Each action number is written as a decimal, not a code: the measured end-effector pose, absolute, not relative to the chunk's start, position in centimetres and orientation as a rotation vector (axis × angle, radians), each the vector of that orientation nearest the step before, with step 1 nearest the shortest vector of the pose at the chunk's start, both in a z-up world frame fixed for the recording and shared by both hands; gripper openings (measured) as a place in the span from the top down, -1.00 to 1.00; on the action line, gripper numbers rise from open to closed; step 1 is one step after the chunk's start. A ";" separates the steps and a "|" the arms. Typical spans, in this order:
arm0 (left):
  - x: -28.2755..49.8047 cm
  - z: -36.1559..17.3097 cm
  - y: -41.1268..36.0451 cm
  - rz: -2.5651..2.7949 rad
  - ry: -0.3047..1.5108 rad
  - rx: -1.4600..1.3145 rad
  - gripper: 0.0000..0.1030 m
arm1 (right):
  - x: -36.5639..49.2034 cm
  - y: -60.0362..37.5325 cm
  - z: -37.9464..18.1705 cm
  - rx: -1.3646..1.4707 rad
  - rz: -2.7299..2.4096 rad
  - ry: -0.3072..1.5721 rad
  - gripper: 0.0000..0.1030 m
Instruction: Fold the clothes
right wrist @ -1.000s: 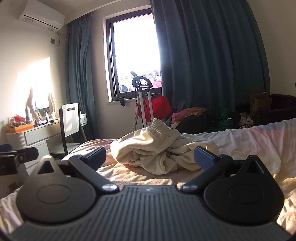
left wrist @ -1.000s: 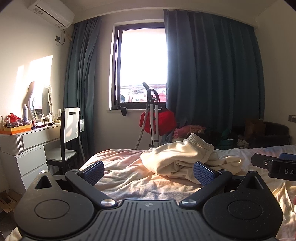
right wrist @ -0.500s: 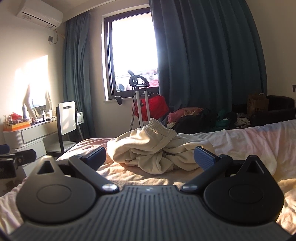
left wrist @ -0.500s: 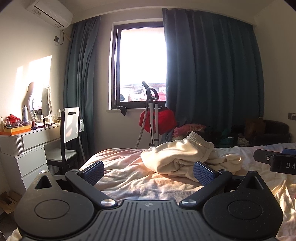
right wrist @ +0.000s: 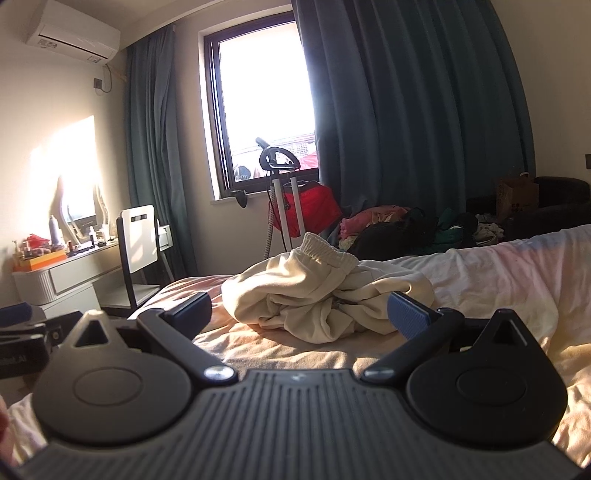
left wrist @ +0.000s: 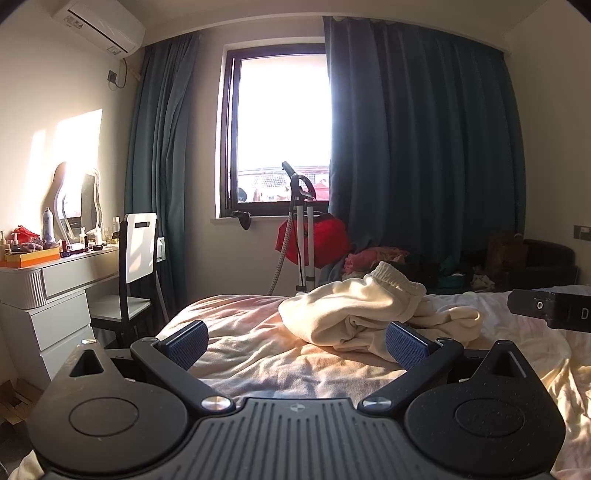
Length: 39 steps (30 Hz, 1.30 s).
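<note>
Two wide views over one bed [left wrist: 258, 354], its rumpled pale sheet filling the lower half of each frame. Dark teal curtains [left wrist: 424, 147] across the upper right, bright window [left wrist: 280, 122] at upper centre. White vanity desk [left wrist: 55, 288] with cluttered top at the left edge, white-backed chair [left wrist: 138, 247] just beside it. Air conditioner [left wrist: 99, 24] in the upper left corner. Red bag on a metal stand [left wrist: 314, 240] under the window, heap of mixed clothes [right wrist: 399, 225] on the floor to its right. Cream sweatpants [left wrist: 369, 310] bunched in a crumpled pile on the sheet, centre-right in the left view, dead centre [right wrist: 314, 295] in the right view, elastic waistband sticking up at the top. Left gripper [left wrist: 295, 341] low in the foreground, blue pads spread wide, nothing between them, pile beyond the tips. Right gripper [right wrist: 299, 314] likewise spread wide and empty, short of the pile; also poking in at the right edge [left wrist: 550, 308] of the left view.
</note>
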<state>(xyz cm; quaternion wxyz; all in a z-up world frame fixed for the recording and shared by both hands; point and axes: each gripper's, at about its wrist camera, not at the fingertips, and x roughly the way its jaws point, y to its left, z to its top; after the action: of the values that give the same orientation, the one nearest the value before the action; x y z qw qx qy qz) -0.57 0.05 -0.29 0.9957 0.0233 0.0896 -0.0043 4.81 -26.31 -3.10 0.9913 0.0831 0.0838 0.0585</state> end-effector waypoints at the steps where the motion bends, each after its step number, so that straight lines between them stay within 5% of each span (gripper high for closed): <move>1: -0.4 -0.5 0.0 -0.015 0.182 0.049 -1.00 | 4.7 -26.4 -3.0 0.172 0.122 0.158 -1.00; 6: 0.8 -1.8 -0.4 -0.032 0.232 0.059 -1.00 | 3.6 -27.1 -2.6 0.214 0.059 0.056 -1.00; 15: 7.6 -3.8 -3.0 -0.119 0.375 0.043 -1.00 | 4.8 -30.1 -2.6 0.360 0.019 0.140 -1.00; 34: 43.1 -0.6 -16.3 -0.023 0.474 0.006 -0.99 | 15.1 -33.6 -11.2 0.470 -0.080 0.369 -1.00; 39: 48.6 -2.0 -17.3 0.060 0.607 -0.015 -0.79 | 17.9 -34.4 -14.1 0.524 -0.083 0.437 -1.00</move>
<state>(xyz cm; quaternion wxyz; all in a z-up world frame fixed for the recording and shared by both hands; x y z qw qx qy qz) 48.56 -17.33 -1.96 0.9539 -0.0074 0.2987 0.0294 17.86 -34.40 -14.13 0.9415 0.2570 0.2143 -0.0408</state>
